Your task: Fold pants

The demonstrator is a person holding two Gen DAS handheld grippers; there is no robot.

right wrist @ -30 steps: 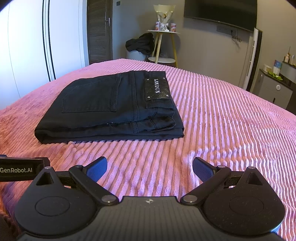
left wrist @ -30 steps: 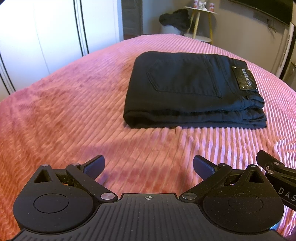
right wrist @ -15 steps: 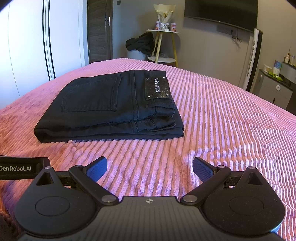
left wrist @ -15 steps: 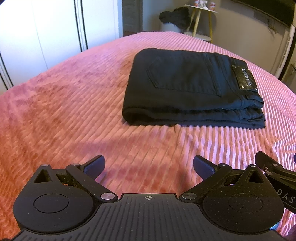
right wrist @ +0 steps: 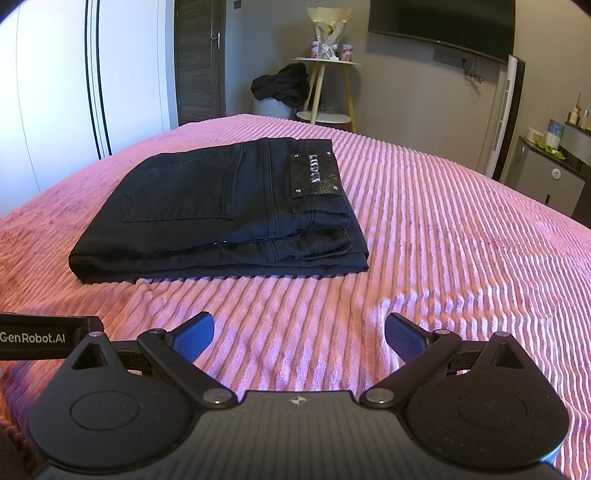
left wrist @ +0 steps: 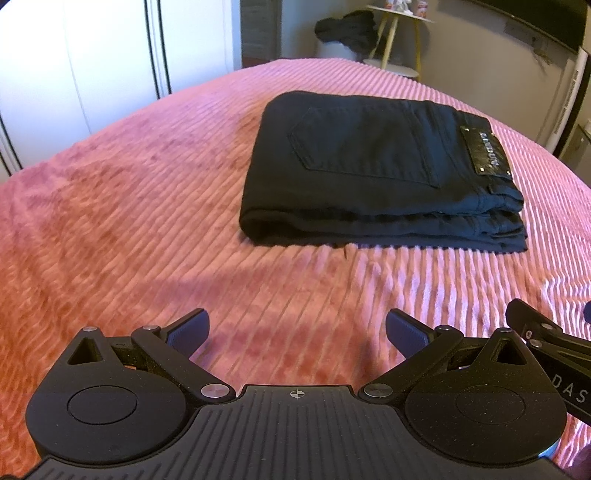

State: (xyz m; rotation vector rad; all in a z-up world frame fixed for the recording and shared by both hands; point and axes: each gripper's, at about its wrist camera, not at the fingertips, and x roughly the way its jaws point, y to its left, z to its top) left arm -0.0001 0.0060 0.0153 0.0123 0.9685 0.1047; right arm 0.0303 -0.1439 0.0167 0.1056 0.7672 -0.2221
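Black pants lie folded in a neat rectangular stack on the pink ribbed bedspread, back pocket and waistband patch facing up. They also show in the right wrist view. My left gripper is open and empty, hovering over the bedspread short of the pants' near edge. My right gripper is open and empty, likewise short of the stack. The right gripper's body shows at the lower right of the left wrist view. The left gripper's body shows at the left edge of the right wrist view.
White wardrobe doors stand left of the bed. Beyond the bed's far end is a round side table with a dark clothes heap beside it. A TV hangs on the wall. A cabinet stands right.
The left gripper has drifted slightly, so the pants sit a little higher and farther in its view. The right gripper has barely moved. Both stay open and empty.
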